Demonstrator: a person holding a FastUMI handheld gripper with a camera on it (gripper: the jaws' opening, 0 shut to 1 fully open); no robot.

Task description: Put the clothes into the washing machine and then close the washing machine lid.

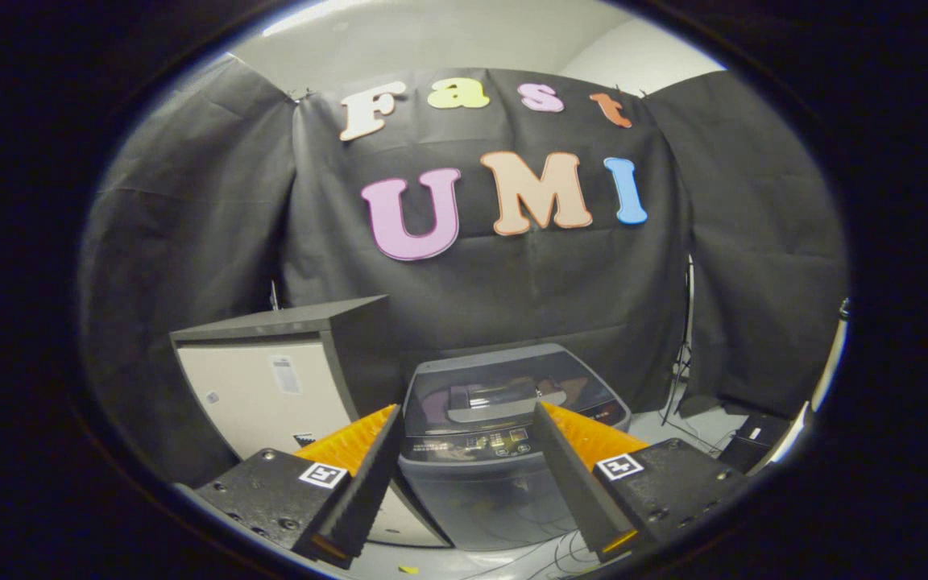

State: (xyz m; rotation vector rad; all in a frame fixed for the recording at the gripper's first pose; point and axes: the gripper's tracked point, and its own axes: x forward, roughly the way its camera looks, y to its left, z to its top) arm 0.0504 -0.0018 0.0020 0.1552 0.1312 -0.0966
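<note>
Gripper view: our gripper hangs with fingers spread wide and holding nothing, the washing machine ahead between them. Its lid lies shut; something dark shows through it, unclear whether clothes. We judge either finished or pre-loading.

Grey top-loading washing machine stands upright just ahead of the claw, framed between its spread, empty fingers, its dark see-through lid lying flat and closed.
</note>
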